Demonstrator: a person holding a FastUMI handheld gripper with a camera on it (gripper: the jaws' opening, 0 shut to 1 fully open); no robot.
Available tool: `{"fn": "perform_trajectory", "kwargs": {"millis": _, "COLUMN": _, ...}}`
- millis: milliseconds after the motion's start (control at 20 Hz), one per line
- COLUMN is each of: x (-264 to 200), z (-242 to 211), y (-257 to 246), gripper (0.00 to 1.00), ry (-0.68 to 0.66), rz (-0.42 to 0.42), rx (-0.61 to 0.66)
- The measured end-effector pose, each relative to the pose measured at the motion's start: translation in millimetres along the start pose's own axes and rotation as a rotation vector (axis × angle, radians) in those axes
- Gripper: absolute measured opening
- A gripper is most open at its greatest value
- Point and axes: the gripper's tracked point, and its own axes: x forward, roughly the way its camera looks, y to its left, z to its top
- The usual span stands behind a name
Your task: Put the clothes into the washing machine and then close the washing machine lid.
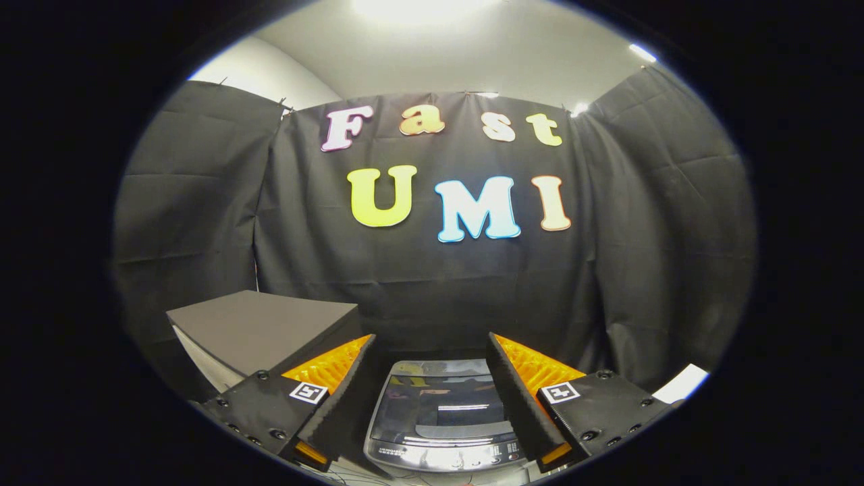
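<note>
I've got the gripper (432, 391) held level, looking straight ahead over the gear toward the booth's wrinkled black cloth wall (641, 236). Jaws spread wide, nothing between the fingers (337, 405) but air; each finger is a wedge-shaped block with a ribbed inner pad and a small square marker tag on top. Seen through the gap between the fingers and below them sits the washing machine (445, 422): a top-loader with rounded corners, grey plastic body, and a glossy dark lid (442, 412) that looks like tinted glass, lying flat and shut, throwing back reflections of the ceiling lights. Its front edge carries a shiny silver control strip. Beyond the left finger there's a boxy unit with a matte dark flat top (260, 327) and a pale side, sharp-cornered, standing beside the washer. Beyond the right finger a pale flat slab (682, 383) pokes in, can't tell what it is. I can't make out the clothes from this angle.
</note>
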Motion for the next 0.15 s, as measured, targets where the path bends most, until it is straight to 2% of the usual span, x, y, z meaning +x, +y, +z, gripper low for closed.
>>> {"fn": "perform_trajectory", "kwargs": {"millis": 150, "x": -32.0, "z": 9.6, "y": 5.0, "gripper": 0.99, "ry": -0.011, "rz": -0.011, "rx": -0.006}}
